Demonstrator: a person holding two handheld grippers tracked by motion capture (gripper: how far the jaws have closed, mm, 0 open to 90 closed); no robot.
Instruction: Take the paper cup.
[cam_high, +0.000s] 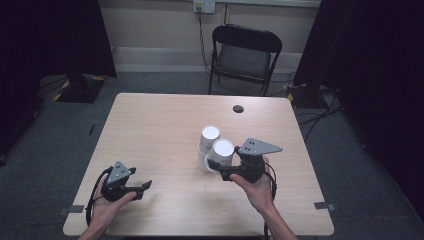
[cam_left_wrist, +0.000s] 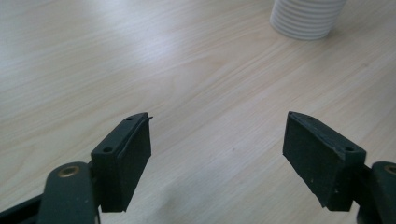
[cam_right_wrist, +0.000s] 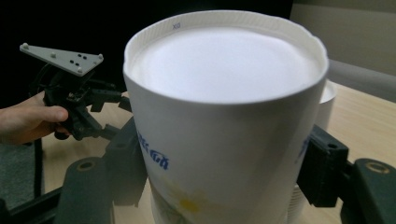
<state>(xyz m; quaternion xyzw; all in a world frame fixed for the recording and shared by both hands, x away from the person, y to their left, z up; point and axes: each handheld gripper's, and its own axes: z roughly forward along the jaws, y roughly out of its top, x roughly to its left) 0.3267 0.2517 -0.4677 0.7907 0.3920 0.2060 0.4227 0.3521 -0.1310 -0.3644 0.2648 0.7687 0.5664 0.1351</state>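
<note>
Toward seven o'clock on the table (cam_high: 165, 120) the left gripper (cam_high: 146, 185) gapes, released and holding nothing, while near four o'clock the right gripper (cam_high: 214, 165) grasps an upturned paper cup (cam_high: 222, 151), seemingly light, thin-walled and crushable, best pinched gently mid-wall.

Light wooden desk (cam_high: 160, 130) seen from above, on grey carpet. Right gripper (cam_high: 220, 167), held in the person's right hand (cam_high: 257, 187), grips an upside-down white paper cup (cam_high: 223, 151) near the desk's middle, its jaws set on either side of the cup. A second white cup (cam_high: 209, 135) stands just behind it, touching or nearly so. Left gripper (cam_high: 145, 186), in the left hand (cam_high: 107, 202), sits near the front left edge, well apart from the cups. Black folding chair (cam_high: 245, 57) beyond the far edge.
</note>
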